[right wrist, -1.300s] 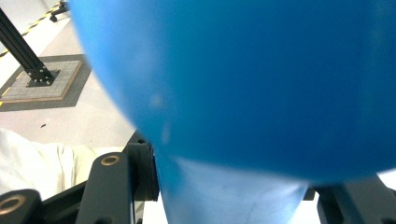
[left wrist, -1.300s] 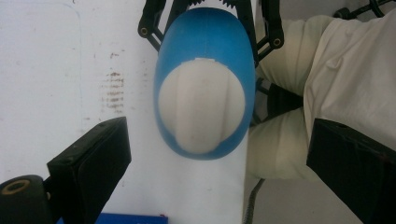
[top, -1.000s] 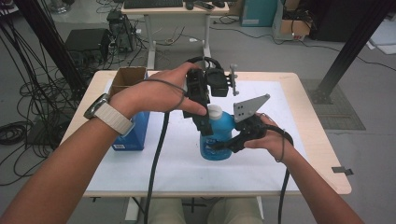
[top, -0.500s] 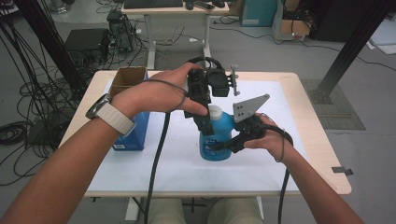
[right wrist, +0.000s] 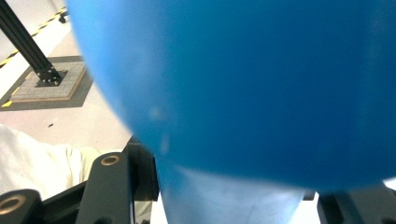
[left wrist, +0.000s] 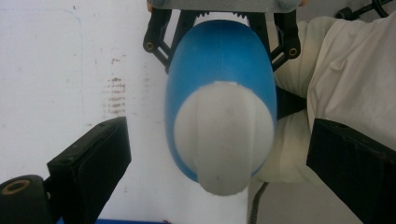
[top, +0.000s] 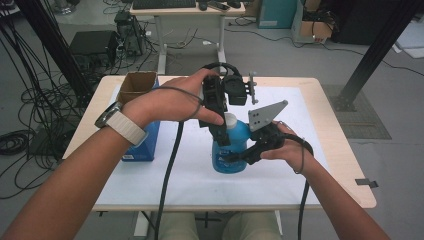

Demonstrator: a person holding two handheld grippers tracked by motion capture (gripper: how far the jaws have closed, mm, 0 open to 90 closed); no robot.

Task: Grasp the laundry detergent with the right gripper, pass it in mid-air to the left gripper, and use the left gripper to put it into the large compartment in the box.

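Note:
A blue bottle [top: 239, 150] with a white cap [top: 230, 120] stands upright on the white mat [top: 165, 170]. My right gripper [top: 231, 159] comes in from the right and is shut on the bottle's body; in the right gripper view the blue bottle [right wrist: 243, 93] bulges between its jaws [right wrist: 229, 200]. My left gripper [top: 223, 136] points down over the bottle's top. In the left gripper view its jaws [left wrist: 219, 140] stand wide apart on either side of the white cap [left wrist: 224, 140], not touching it. The right gripper's fingers [left wrist: 159, 37] hug the bottle [left wrist: 219, 60] farther down.
An open box [top: 142, 142], blue outside and brown inside, stands at the mat's left edge under my left forearm. The wooden table [top: 350, 170] ends just past the mat. Cables trail from both grippers toward the front edge. A desk [top: 185, 10] and black posts stand beyond.

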